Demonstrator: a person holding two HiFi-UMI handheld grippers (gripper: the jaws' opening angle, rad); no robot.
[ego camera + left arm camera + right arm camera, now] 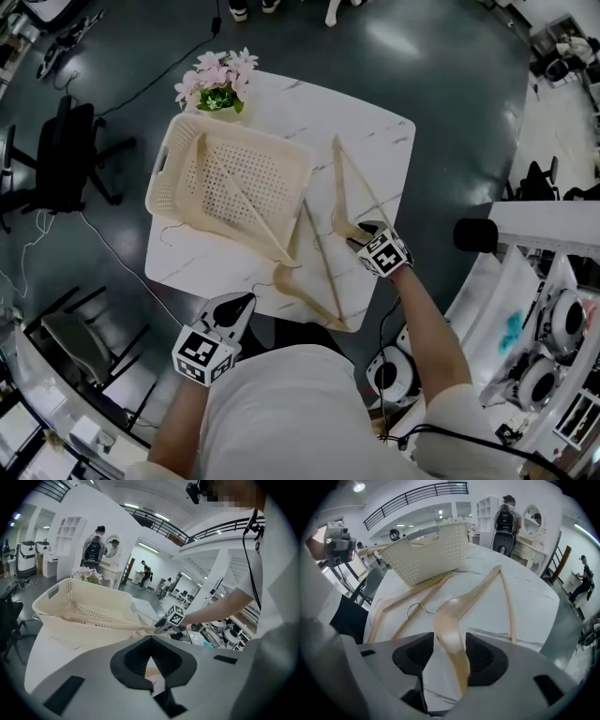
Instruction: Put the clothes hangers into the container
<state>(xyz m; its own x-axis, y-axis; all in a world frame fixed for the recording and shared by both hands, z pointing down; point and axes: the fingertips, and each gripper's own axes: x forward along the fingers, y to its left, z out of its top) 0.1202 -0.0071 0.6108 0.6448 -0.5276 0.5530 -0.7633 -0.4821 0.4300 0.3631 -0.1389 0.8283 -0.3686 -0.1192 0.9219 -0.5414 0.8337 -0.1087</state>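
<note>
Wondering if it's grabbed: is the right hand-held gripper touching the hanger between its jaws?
Cannot tell. Right gripper view: hanger clears one open jaw of the hand-held gripper, overlaps the other.

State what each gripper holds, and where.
Nothing is held. The right gripper is open around an arm of a hanger; the left gripper is empty.

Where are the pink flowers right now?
In the head view, the pink flowers stand at the far left corner of the table, just behind the basket.

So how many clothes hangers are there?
3: one hanger leaning in the basket, a second hanger at the table's near edge, a third hanger between the right tongs. None seems hidden.
</note>
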